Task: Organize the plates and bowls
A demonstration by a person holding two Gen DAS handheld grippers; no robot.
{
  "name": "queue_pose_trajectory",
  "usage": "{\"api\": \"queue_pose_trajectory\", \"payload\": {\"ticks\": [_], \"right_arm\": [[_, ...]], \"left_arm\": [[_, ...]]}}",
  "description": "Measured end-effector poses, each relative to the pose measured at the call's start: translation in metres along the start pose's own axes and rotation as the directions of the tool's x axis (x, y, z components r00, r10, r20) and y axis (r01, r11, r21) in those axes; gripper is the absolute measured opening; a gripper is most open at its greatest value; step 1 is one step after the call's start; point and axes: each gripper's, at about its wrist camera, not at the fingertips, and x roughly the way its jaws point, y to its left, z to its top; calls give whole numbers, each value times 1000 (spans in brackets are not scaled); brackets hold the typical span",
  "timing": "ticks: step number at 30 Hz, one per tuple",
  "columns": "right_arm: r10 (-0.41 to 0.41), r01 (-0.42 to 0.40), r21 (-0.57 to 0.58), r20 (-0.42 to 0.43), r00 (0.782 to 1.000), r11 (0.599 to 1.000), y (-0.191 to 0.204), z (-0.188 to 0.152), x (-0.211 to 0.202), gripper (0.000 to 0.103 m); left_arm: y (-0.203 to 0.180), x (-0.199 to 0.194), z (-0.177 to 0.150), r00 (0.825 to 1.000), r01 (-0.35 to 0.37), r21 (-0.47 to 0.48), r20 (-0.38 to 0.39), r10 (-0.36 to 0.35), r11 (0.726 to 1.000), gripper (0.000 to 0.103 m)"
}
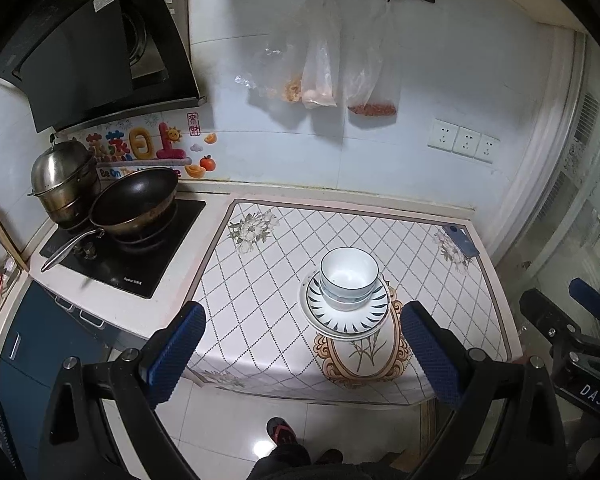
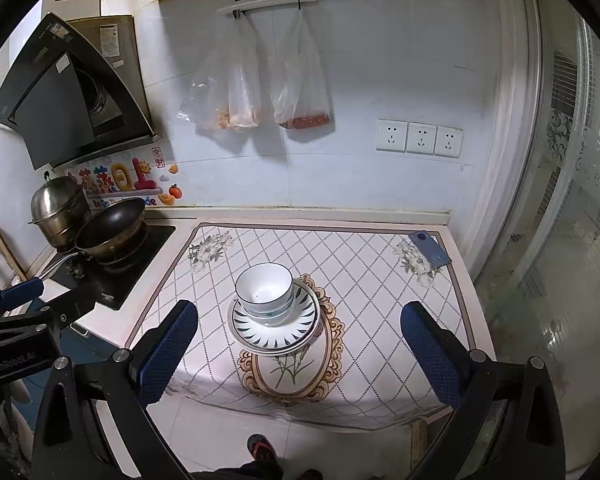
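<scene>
A stack of white bowls (image 1: 349,276) sits on a stack of plates (image 1: 346,314) with a dark leaf rim, in the middle of the patterned counter mat (image 1: 260,280). The same bowls (image 2: 265,290) and plates (image 2: 274,326) show in the right wrist view. My left gripper (image 1: 302,344) is open and empty, held back from the counter's front edge, above the floor. My right gripper (image 2: 300,340) is open and empty, also held back from the stack. Each gripper shows at the other view's edge.
A stove (image 1: 128,248) with a black wok (image 1: 136,204) and a steel steamer pot (image 1: 64,176) stands at the left. A blue phone (image 2: 429,249) lies at the mat's far right corner. Plastic bags (image 1: 328,64) hang on the wall. A glass door (image 2: 572,200) is at the right.
</scene>
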Motion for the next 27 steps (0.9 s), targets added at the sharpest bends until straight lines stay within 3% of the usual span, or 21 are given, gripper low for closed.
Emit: {"api": "queue_pose_trajectory", "payload": {"ticks": [27], "right_arm": [[1,-1,-4,-6,1000,1000,2,-2,8,103]], "left_arm": [[13,-1,6,1000,10,15,6,-10,1000,100]]}}
